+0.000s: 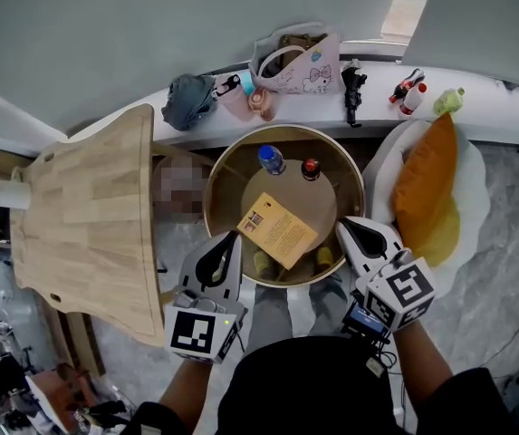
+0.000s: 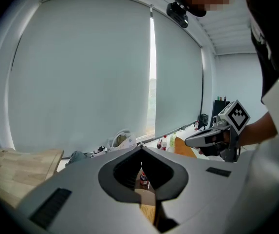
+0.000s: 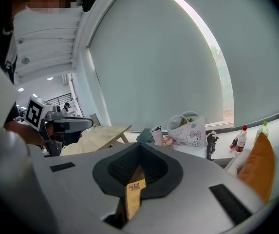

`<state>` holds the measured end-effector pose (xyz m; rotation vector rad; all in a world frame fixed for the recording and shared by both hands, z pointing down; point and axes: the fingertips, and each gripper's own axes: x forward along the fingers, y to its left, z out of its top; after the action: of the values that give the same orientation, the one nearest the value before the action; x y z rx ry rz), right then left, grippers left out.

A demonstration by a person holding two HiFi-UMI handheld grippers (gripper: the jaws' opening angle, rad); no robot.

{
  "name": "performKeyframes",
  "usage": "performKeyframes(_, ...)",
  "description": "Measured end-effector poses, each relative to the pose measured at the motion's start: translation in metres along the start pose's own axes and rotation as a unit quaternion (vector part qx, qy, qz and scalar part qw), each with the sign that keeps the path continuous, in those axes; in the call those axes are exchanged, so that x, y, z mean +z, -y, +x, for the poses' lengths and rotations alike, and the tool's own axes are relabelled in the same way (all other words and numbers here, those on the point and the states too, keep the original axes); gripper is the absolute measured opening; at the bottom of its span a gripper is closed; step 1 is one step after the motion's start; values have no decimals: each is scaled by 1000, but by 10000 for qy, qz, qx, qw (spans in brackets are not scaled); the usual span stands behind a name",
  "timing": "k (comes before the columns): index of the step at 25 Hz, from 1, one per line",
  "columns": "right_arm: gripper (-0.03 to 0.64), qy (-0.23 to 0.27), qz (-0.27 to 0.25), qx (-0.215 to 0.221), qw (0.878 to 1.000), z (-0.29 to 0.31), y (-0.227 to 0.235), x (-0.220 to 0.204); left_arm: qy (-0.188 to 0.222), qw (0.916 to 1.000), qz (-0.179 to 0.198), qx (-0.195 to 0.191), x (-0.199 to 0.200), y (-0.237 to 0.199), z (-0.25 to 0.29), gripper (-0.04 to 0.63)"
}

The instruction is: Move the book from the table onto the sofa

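- left gripper view: the left gripper (image 2: 140, 149) has its jaws pressed together at the tips, with nothing between them. through the dark cut-out behind the tips the book (image 2: 149, 211) and a red-capped bottle (image 2: 143, 179) show below.
- right gripper view: the right gripper (image 3: 139, 145) is likewise clenched and empty. the book (image 3: 133, 196) shows edge-on through its cut-out.
- head view: the book (image 1: 279, 227) lies flat, turned cornerwise, near the middle of the round table (image 1: 214, 175), between the two grippers.
- the left gripper (image 1: 232, 240) points at the book's left corner from the table's near rim; whether it touches the book i cannot tell. the right gripper (image 1: 345, 225) sits near the book's right side, apart from it.
- the sofa (image 1: 472, 202), a white rounded seat with an orange cushion (image 1: 427, 188) on it, stands just right of the table.
- writing: the book's yellow cover carries a white label with a barcode at its upper left corner and lines of print too small to read.
- the pink bag (image 1: 300, 66) on the window ledge shows a white cartoon cat with a bow, plainer in the right gripper view (image 3: 190, 133).
- each gripper's cube bears black-and-white square markers.
- a blue-capped bottle (image 1: 271, 159) and the red-capped bottle (image 1: 311, 168) stand on the table beyond the book.
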<state>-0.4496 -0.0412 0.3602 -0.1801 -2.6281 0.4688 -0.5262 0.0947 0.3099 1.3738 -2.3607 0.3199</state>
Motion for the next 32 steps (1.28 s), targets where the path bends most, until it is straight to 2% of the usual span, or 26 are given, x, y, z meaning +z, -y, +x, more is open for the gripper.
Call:
performKeyframes(4,9,-122,58,-195,9997,21,-6,-20,-176,9995,55,-250,-22,-23,10,3)
performKeyframes(10,9,-320,612,-617,9957,50,-8,-49,-379,9975,221,-560,-54,-62,29,3)
performKeyframes(18,9,-662,1302,-1345,9801,92,14,-130,-1020,9887,447,-1003,-148,-91,79,3)
performKeyframes(21,11,-818,1537,-1456,9739,108,20,-163,-1198,9863,342,-1080,-182,-97,93,4)
performKeyframes(25,68,-1165,1781,-1448,9663,126,25,-214,-1507,9822,22,-1119,-228,-103,111,104)
performKeyframes(27,93,-1362,1900,-1526,9602,130,29,-240,-1672,9790,-3,-1166,-253,-104,121,121)
performKeyframes(29,151,-1543,2099,-1597,9522,133,32,-267,-1850,9748,-41,-1243,-278,-103,129,158)
performKeyframes(32,176,-1780,2311,-1704,9412,136,35,-306,-2077,9683,-65,-1389,-315,-99,140,195)
